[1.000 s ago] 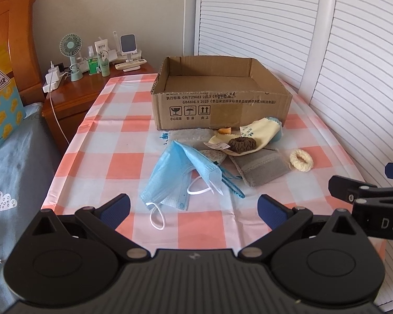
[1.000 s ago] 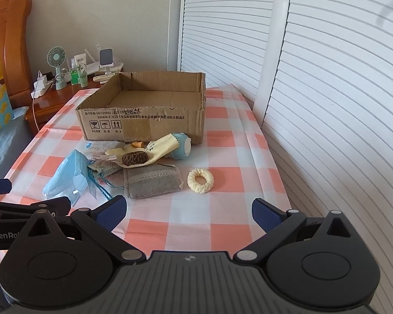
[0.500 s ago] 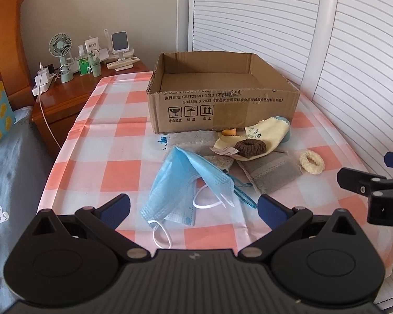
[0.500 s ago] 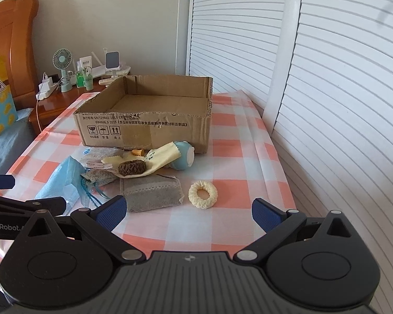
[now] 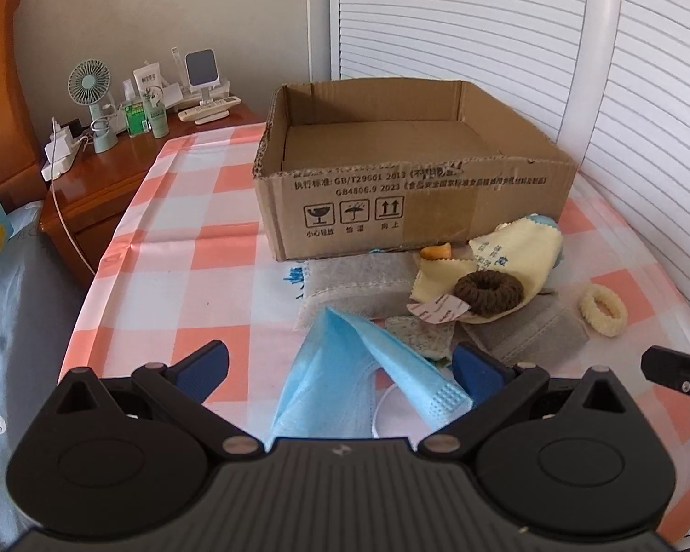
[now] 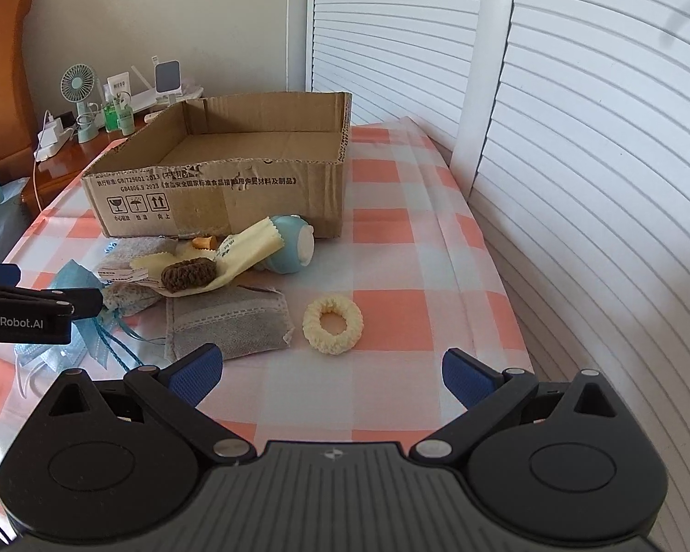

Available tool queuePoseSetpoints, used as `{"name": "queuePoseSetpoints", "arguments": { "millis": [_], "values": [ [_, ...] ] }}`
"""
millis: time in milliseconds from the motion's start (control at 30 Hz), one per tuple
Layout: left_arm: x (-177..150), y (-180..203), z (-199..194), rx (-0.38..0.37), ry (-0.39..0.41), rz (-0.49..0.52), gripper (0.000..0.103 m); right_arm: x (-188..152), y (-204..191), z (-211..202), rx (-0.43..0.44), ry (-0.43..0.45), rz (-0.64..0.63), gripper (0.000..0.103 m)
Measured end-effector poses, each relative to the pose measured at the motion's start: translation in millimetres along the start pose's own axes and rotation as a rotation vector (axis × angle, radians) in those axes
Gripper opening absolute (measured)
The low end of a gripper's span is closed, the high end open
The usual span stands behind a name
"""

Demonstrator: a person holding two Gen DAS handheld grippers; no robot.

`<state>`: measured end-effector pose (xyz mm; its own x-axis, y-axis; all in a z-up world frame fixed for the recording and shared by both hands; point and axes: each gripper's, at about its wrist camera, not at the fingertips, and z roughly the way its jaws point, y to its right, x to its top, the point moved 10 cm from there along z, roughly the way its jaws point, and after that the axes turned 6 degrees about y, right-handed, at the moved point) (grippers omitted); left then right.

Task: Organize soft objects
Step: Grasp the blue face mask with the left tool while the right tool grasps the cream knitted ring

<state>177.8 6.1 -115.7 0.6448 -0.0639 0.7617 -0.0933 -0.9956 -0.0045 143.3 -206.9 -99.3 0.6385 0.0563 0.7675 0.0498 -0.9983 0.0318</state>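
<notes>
An open cardboard box (image 5: 414,193) (image 6: 216,193) stands empty on the checked table. In front of it lies a pile: blue face masks (image 5: 345,386) (image 6: 73,322), a grey pouch (image 5: 524,336) (image 6: 230,322), a yellow cloth (image 5: 515,257) (image 6: 244,253), a brown scrunchie (image 5: 487,292) (image 6: 188,273), a cream scrunchie (image 5: 602,308) (image 6: 333,319) and a blue round toy (image 6: 290,244). My left gripper (image 5: 340,363) is open, its jaws on either side of the blue masks. My right gripper (image 6: 331,368) is open and empty, just short of the cream scrunchie.
A wooden nightstand (image 5: 101,184) at the left holds a small fan (image 5: 89,96), bottles and chargers. A bed (image 5: 14,313) lies to the left of the table. White louvred doors (image 6: 598,138) close off the right side.
Both grippers have moved forward and lower toward the pile. The left one has come over the blue masks; the right one has neared the cream scrunchie.
</notes>
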Motion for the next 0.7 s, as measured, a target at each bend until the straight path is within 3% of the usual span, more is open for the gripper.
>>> {"name": "queuePoseSetpoints", "arguments": {
  "millis": [300,700],
  "values": [
    [-20.7,-28.6,6.4,0.003,-0.039,-0.014,0.103,-4.3,0.3,21.0,-0.002,-0.036,-0.013,0.103],
    [-34.4,-32.3,27.5,-0.049,-0.049,-0.020,0.103,-11.7,1.9,39.0,0.003,-0.040,-0.059,0.103]
  ]
}}
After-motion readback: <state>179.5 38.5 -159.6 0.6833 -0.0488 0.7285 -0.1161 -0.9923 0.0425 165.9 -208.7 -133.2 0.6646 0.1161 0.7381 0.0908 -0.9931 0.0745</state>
